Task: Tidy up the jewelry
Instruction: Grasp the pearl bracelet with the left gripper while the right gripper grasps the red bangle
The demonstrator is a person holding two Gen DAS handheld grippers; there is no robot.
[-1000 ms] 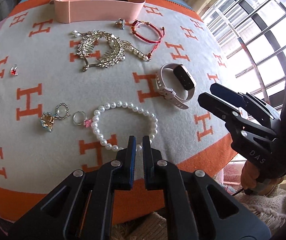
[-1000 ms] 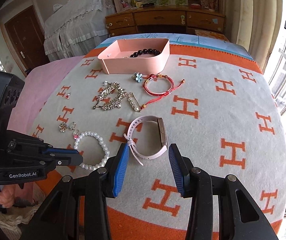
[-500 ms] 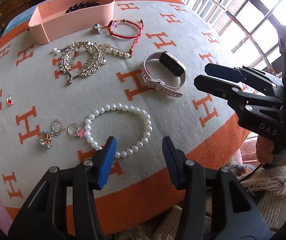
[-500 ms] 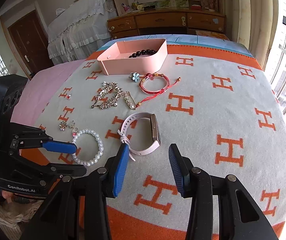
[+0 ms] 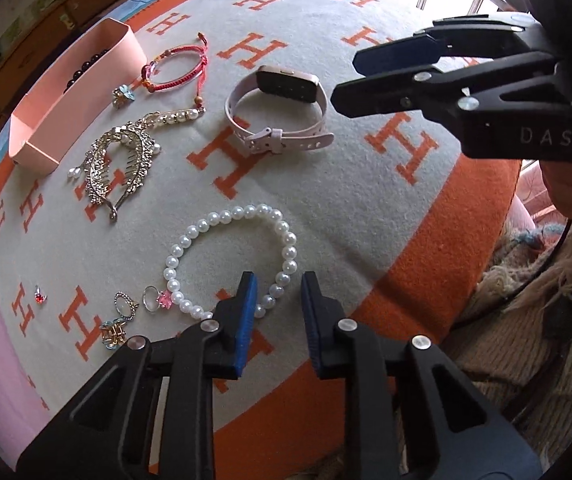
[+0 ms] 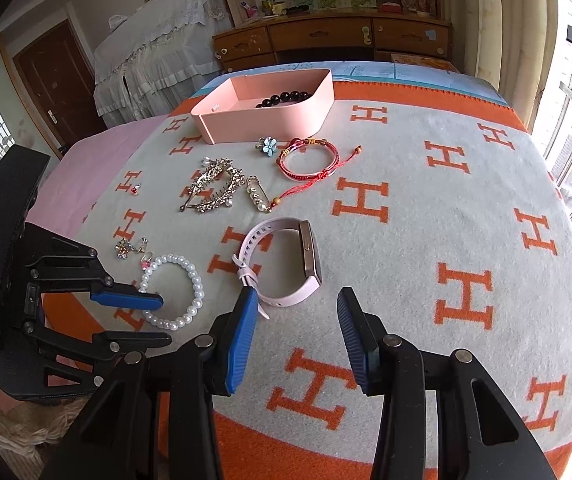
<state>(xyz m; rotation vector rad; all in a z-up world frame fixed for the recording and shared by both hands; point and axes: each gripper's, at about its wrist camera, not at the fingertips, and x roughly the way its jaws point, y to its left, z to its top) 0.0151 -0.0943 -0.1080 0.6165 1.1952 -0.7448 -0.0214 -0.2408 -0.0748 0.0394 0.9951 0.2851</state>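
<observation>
The blanket (image 6: 426, 240) is cream with orange H letters all over and a wide orange border along its edges. The tray (image 6: 270, 120) near the far edge is peachy pink, with glossy black beads (image 6: 286, 98) inside. The white pearl bracelet (image 5: 230, 264) sits by the near edge, the pale pink watch (image 5: 278, 120) has a rose-gold case, and the cord bracelet (image 6: 306, 158) is red. The hair comb (image 5: 122, 168) is gold with clear stones. Both tongs are black with blue pads (image 6: 242, 336) (ribbed-looking ones).

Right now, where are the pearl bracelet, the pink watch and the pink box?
pearl bracelet (image 5: 238, 212): left wrist view, far beads.
pink watch (image 6: 312, 254): right wrist view, metal case edge.
pink box (image 6: 270, 122): right wrist view, front wall.
</observation>
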